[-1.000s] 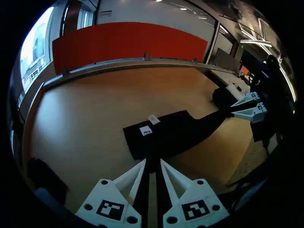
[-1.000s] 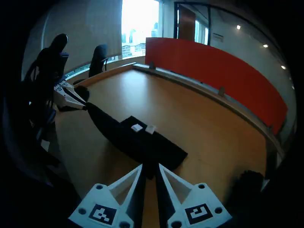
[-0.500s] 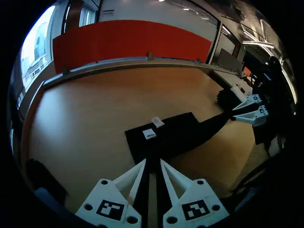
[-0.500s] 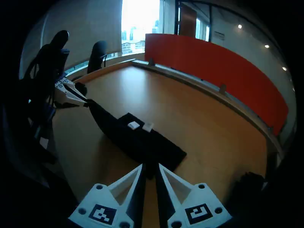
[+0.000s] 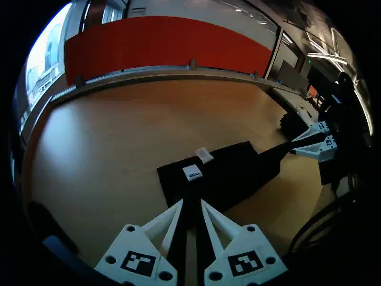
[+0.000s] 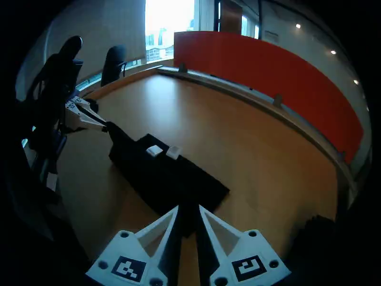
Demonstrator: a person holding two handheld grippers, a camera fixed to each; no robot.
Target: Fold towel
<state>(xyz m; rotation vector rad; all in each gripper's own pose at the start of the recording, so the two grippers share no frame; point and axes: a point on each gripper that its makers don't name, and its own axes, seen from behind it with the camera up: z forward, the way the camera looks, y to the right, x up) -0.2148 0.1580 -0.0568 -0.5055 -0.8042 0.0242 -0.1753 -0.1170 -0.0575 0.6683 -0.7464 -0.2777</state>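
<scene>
In the left gripper view, the left claw reaches in from the bottom edge. Its two white fingers are drawn close together and clamped on the near edge of the towel, with dark cloth filling the narrow gap between them. The towel is black and lies on the wooden worktop, running from this claw toward the right. Two small white tags sit on its near left part, one just beyond the other. At the right, the right claw pinches the towel's far end, where the cloth narrows to a raised strip. Behind that claw is a dark figure, too dim to make out. A red divider runs along the far edge of the worktop, and a bright window is at the left.

In the right gripper view, the right claw comes in from the bottom, its fingers closed on the towel's near end. The towel stretches away to the left across the worktop, and the tags lie side by side near its far part. The left claw grips the far corner, which is lifted off the wood. Dark chairs stand behind it under a window. The divider curves along the right.
</scene>
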